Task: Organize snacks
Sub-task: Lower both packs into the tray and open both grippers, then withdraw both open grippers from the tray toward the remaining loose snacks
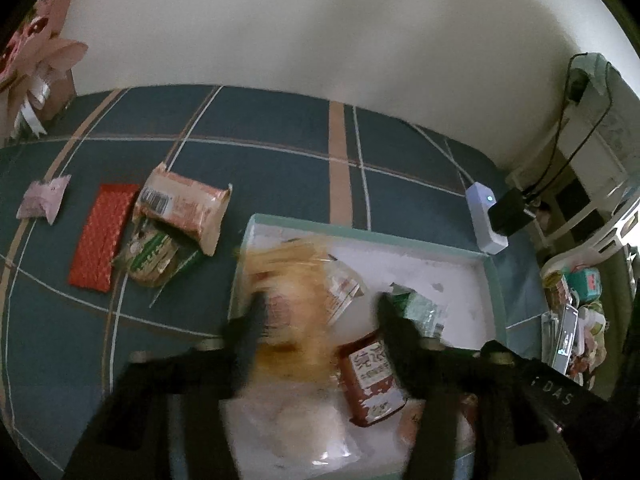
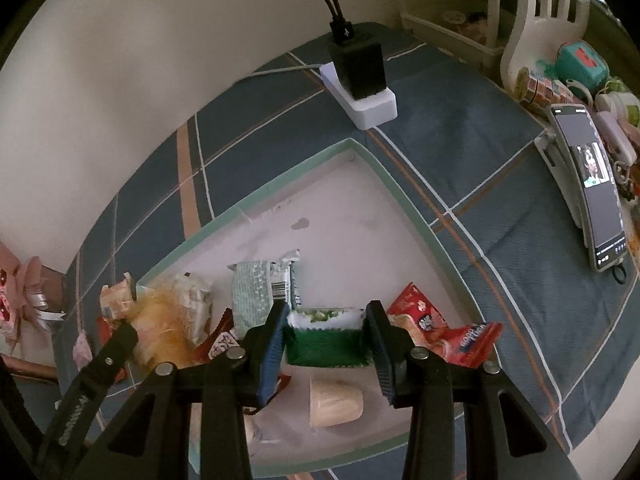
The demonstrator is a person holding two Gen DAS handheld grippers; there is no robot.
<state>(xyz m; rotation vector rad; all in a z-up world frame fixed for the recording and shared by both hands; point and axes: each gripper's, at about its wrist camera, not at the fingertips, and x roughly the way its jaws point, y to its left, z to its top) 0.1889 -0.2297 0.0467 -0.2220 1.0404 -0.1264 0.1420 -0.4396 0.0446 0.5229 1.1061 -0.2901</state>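
- The right tool [image 2: 326, 338] is gripping a green rectangular snack packet [image 2: 320, 346], its long axis running crosswise from pad to pad, over the shallow white box with mint-green rim [image 2: 280, 184].
- The left tool [image 1: 320, 320] is standing open; a blurred yellow-orange clear-wrapped snack bag [image 1: 292, 304] is lying between its fingers, over the box's near-left corner.
- The box is sitting on the blue plaid surface [image 2: 460, 128].

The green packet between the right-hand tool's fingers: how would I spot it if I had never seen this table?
Find the shallow white tray with the pale green rim on the blue checked cloth. Over its near end, the right gripper is shut on the green packet. It is the only solid dark green one, with a white top edge; the red packets lie to its right.
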